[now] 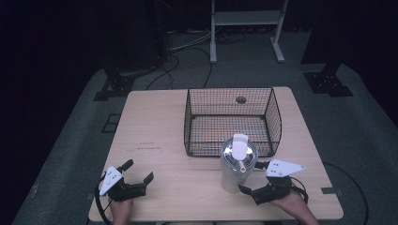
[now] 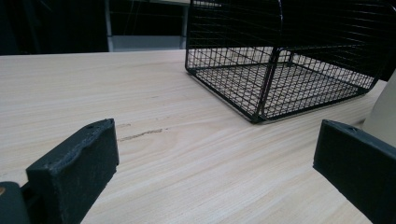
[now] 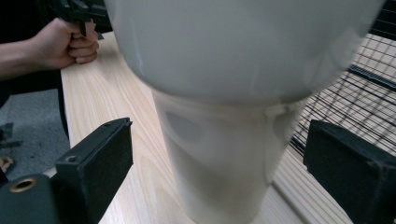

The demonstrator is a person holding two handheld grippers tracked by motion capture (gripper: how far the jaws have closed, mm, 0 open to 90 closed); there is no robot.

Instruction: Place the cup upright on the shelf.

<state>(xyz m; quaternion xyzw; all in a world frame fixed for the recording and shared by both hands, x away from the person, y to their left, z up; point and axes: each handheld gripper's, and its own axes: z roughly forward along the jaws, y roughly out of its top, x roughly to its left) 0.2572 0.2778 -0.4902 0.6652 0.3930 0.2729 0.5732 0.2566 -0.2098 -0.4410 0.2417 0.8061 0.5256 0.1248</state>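
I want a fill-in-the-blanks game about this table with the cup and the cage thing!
1. The white tumbler stands upright on the wooden ____.
2. Right behind the tumbler sits a black wire ____.
3. The right gripper has its jaws open on either side of the ____.
4. The left gripper is open and holds ____.

Missing words: table; basket; tumbler; nothing
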